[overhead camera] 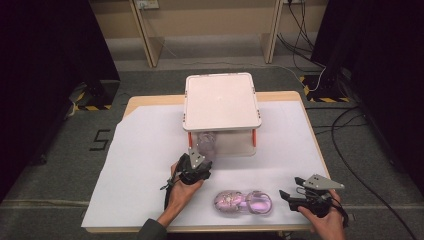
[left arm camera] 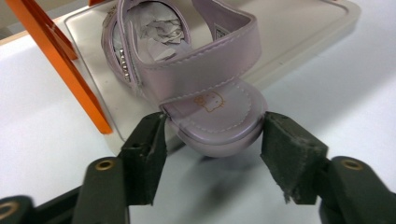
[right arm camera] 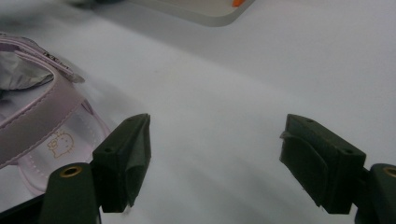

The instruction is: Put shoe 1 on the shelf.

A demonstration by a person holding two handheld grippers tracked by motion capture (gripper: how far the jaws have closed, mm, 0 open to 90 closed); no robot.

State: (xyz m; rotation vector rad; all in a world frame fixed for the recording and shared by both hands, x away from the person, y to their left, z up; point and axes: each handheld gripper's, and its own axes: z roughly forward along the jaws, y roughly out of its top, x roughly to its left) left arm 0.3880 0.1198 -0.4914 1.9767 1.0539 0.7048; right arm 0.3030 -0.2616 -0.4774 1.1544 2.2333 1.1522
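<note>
A lilac sandal (left arm camera: pixel 205 70) with a cartoon print on its insole and paper stuffed in its toe lies on the lower tray (left arm camera: pixel 289 28) of a white rack, its heel hanging over the tray's edge. My left gripper (left arm camera: pixel 212 126) holds that heel, one jaw pressed on each side. From above, this sandal (overhead camera: pixel 206 141) sits under the rack's top shelf (overhead camera: pixel 222 100) with the left gripper (overhead camera: pixel 199 155) just in front. The second lilac sandal (overhead camera: pixel 243 202) lies on the white sheet near the front edge. My right gripper (overhead camera: pixel 291 188) is to its right, open and empty; the sandal (right arm camera: pixel 42 112) lies beside its left jaw.
Orange posts (left arm camera: pixel 70 65) carry the rack's top shelf, one close to the left of the held sandal. A corner of the rack's tray (right arm camera: pixel 205 11) shows far ahead in the right gripper view. White paper (overhead camera: pixel 145 165) covers the wooden table; cables run over the floor at the right.
</note>
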